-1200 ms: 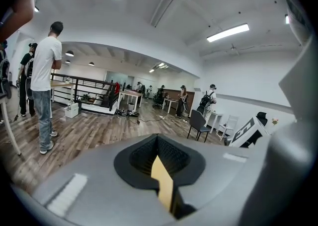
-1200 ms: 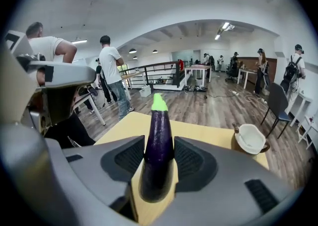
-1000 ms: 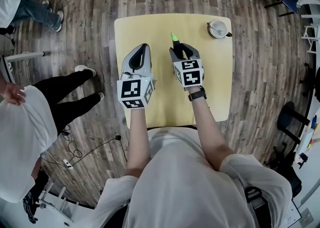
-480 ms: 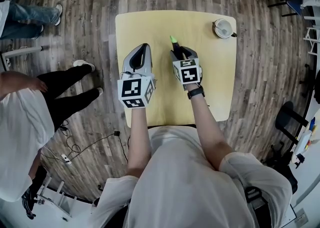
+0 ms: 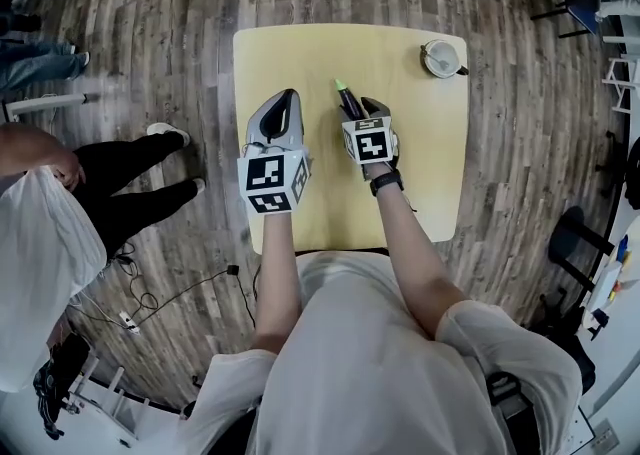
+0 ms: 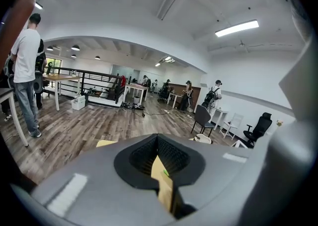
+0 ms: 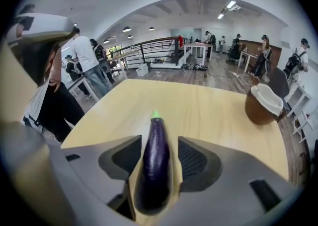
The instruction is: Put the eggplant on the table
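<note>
Trouble from here would most likely come from the withdrawal. The eggplant [image 7: 156, 165] lies lengthwise between the jaws of the right tool [image 7: 160, 156], its green tip pointing away past the fingertips. It looks to be down on the bench [image 7: 208, 111], though I can't see the underside to be sure. If the tool backs off before the jaws have spread enough, the pad on the tool's left, which sits just beside the purple skin, could drag it sideways or set it rolling. If the tool lifts while the eggplant is not fully settled, it could drop and roll. It is round and smooth, so it would not take much. The brown cup with a white inside [image 7: 263, 103] stands well ahead and to the right of the tool, too far to be at risk, I'd say.

The right tool is tipped down toward the bench and its jaws are opening. They are already wide, with clear space between the eggplant and the right-hand pad, so the grip looks released.

The left tool [image 5: 278, 118] hovers beside the right one, to its left, jaws drawn together to a bare slit and holding nothing.
</note>
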The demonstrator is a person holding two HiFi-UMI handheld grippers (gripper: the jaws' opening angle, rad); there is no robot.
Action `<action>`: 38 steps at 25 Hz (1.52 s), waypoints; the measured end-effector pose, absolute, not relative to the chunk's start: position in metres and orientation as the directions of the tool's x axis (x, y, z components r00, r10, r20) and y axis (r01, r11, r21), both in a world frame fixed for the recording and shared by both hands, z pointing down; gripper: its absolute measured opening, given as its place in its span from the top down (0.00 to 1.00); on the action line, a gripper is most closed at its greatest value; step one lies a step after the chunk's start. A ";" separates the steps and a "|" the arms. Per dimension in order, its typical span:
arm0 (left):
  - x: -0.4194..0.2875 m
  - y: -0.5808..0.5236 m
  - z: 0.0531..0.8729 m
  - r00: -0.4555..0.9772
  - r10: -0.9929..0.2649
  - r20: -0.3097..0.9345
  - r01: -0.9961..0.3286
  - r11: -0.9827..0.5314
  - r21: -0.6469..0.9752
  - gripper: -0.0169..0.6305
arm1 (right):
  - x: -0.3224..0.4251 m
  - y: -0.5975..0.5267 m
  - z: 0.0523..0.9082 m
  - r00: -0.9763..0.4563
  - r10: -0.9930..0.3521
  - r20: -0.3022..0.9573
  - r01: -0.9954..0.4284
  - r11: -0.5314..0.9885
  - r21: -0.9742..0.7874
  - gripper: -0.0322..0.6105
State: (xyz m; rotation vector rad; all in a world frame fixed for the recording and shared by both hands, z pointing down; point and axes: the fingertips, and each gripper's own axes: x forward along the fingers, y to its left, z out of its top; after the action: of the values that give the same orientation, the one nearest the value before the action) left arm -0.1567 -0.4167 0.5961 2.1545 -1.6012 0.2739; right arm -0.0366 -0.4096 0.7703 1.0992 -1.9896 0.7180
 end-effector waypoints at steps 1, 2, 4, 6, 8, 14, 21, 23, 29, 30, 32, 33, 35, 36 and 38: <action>-0.156 -0.414 0.594 0.309 -0.860 0.407 -0.946 -0.233 0.226 0.96 | -0.036 -0.411 0.765 -0.363 -0.473 0.802 -0.878 0.461 -0.126 0.61; -0.156 -0.412 0.592 0.308 -0.861 0.405 -0.946 -0.232 0.227 0.96 | -0.036 -0.412 0.759 -0.370 -0.492 0.788 -0.883 0.451 -0.133 0.60; -0.157 -0.406 0.587 0.303 -0.866 0.399 -0.947 -0.224 0.232 0.96 | -0.037 -0.411 0.743 -0.386 -0.523 0.760 -0.883 0.448 -0.140 0.60; -0.159 -0.402 0.578 0.297 -0.873 0.387 -0.948 -0.219 0.233 0.96 | -0.037 -0.409 0.727 -0.399 -0.548 0.735 -0.881 0.450 -0.143 0.60; -0.159 -0.398 0.568 0.294 -0.881 0.370 -0.949 -0.221 0.227 0.96 | -0.037 -0.407 0.709 -0.412 -0.578 0.704 -0.879 0.455 -0.142 0.60; -0.151 -0.384 0.535 0.281 -0.903 0.324 -0.953 -0.225 0.202 0.96 | -0.028 -0.402 0.652 -0.430 -0.665 0.610 -0.875 0.473 -0.102 0.60; -0.136 -0.359 0.489 0.284 -0.923 0.259 -0.955 -0.248 0.163 0.96 | -0.010 -0.383 0.590 -0.436 -0.753 0.493 -0.884 0.459 -0.082 0.69; -0.132 -0.350 0.478 0.285 -0.928 0.241 -0.955 -0.254 0.152 0.96 | -0.007 -0.373 0.573 -0.444 -0.771 0.457 -0.883 0.464 -0.075 0.73; -0.120 -0.320 0.444 0.284 -0.942 0.180 -0.956 -0.264 0.125 0.96 | 0.006 -0.345 0.514 -0.463 -0.821 0.335 -0.878 0.477 -0.043 0.81; -0.117 -0.317 0.438 0.285 -0.943 0.169 -0.956 -0.268 0.118 0.96 | 0.008 -0.341 0.502 -0.468 -0.828 0.309 -0.876 0.480 -0.040 0.83; -0.110 -0.309 0.425 0.291 -0.945 0.152 -0.955 -0.277 0.102 0.96 | 0.013 -0.334 0.478 -0.475 -0.841 0.259 -0.875 0.483 -0.035 0.85; -0.106 -0.305 0.420 0.294 -0.945 0.143 -0.954 -0.282 0.097 0.96 | 0.016 -0.330 0.466 -0.476 -0.847 0.236 -0.875 0.483 -0.033 0.85; -0.101 -0.294 0.409 0.299 -0.947 0.119 -0.953 -0.288 0.097 0.96 | 0.022 -0.320 0.444 -0.477 -0.858 0.192 -0.877 0.480 -0.029 0.86; -0.098 -0.289 0.404 0.300 -0.948 0.105 -0.952 -0.290 0.100 0.96 | 0.025 -0.315 0.433 -0.477 -0.862 0.170 -0.877 0.479 -0.027 0.87; -0.094 -0.280 0.393 0.299 -0.951 0.076 -0.952 -0.291 0.100 0.96 | 0.031 -0.305 0.412 -0.475 -0.871 0.128 -0.879 0.477 -0.021 0.88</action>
State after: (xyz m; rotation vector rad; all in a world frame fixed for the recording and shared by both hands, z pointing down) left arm -0.0936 -0.2796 0.3928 2.4275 -1.7891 0.0028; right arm 0.0309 -0.3046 0.4120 1.5529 -2.6128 0.1271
